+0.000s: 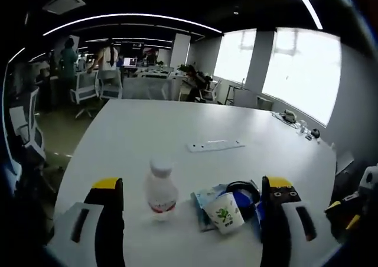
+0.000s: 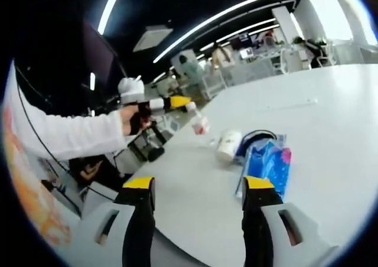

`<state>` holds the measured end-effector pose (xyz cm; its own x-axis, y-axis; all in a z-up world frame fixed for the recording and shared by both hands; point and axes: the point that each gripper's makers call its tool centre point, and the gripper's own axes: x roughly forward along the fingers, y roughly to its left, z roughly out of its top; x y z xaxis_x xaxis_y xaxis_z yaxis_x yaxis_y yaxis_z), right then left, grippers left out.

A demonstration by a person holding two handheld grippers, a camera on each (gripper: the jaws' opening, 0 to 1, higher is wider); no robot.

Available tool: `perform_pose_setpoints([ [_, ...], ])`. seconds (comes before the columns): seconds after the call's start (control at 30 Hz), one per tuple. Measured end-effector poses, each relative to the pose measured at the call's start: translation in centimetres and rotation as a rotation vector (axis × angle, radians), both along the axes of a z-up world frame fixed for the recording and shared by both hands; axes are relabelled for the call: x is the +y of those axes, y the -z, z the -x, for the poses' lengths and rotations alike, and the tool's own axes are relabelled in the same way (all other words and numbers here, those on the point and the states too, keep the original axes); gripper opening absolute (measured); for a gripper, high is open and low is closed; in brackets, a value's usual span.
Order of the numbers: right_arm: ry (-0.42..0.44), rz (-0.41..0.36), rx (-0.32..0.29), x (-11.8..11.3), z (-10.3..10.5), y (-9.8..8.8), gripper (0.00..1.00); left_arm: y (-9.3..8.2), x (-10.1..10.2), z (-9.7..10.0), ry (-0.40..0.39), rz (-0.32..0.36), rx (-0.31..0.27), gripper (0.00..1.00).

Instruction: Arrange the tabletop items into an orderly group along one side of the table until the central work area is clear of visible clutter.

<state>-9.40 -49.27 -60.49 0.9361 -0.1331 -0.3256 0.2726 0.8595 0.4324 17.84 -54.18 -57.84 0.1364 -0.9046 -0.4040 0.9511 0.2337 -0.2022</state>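
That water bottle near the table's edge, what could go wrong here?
The water bottle stands upright between the open left gripper jaws; a clumsy close could tip it, and it might roll off the white table. The paper cup lies on its side against the blue packet, so nudging one may shift both.

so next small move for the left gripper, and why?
Probably ease the left gripper forward around the water bottle and close. Its jaws stand open, the bottle is upright between them on the white table, and the paper cup lies just beside it.
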Motion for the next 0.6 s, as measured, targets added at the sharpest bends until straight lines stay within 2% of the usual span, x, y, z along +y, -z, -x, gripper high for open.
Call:
perform_pose_setpoints([
  [0.13, 0.015, -0.007, -0.002, 0.5, 0.6, 0.0, 0.64, -0.6, 1.7, 1.4, 0.023, 0.007, -0.003, 1.0],
  [0.33, 0.019, -0.022, -0.003, 1.5, 1.5, 0.1, 0.65, -1.2, 4.3, 3.5, 0.044, 0.018, -0.008, 1.0],
  [0.5, 0.032, -0.041, -0.004, 2.0, 2.0, 0.4, 0.63, -0.7, 6.6, 5.2, 0.061, 0.021, 0.052, 1.0],
  [0.6, 0.043, -0.049, -0.013, 2.2, 2.2, 0.4, 0.63, -0.4, 7.9, 5.8, 0.057, 0.021, 0.064, 1.0],
])
